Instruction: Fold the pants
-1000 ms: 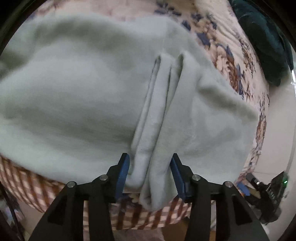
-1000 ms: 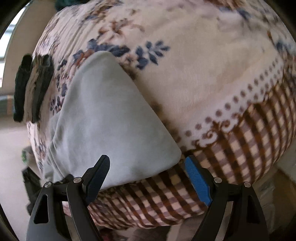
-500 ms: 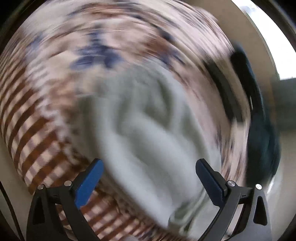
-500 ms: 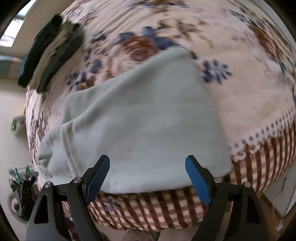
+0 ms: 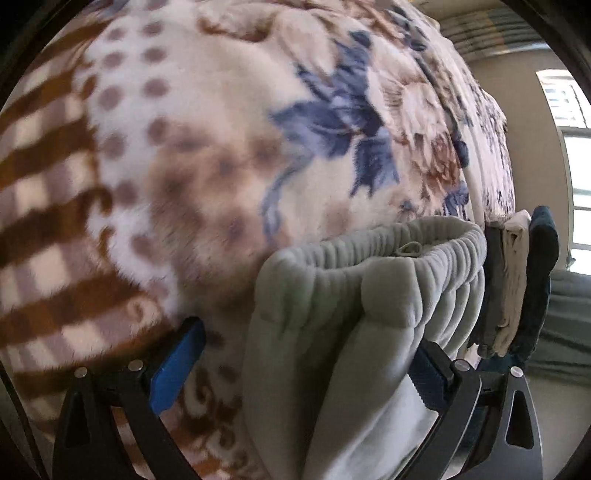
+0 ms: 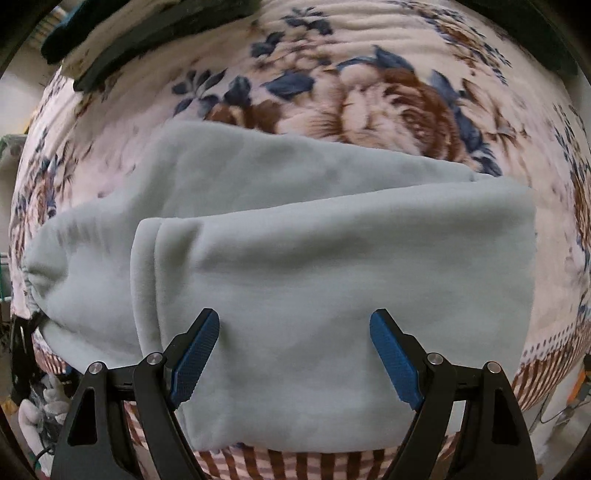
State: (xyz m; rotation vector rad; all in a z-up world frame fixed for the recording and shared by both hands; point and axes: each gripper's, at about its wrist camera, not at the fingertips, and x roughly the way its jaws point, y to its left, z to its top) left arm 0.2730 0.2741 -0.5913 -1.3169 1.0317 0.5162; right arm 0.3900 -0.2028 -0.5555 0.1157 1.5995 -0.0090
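Observation:
Pale grey-green fleece pants (image 6: 295,266) lie folded on a floral blanket (image 6: 369,92), the legs doubled over toward the waist. In the left wrist view the ribbed elastic waistband (image 5: 388,266) faces me, with the folded layers beneath it. My left gripper (image 5: 303,369) is open, its jaws on either side of the waist end of the pants. My right gripper (image 6: 295,350) is open and hovers over the near edge of the folded pants, holding nothing.
A stack of folded dark and cream clothes (image 5: 517,288) lies beyond the waistband, and shows at the far left in the right wrist view (image 6: 129,33). The blanket's brown checked border (image 5: 55,221) hangs over the bed edge. A window (image 5: 576,166) is at right.
My left gripper let go of the folded pant legs, opened wide and swung round to the waistband end. My right gripper moved from the pants' corner to over their middle.

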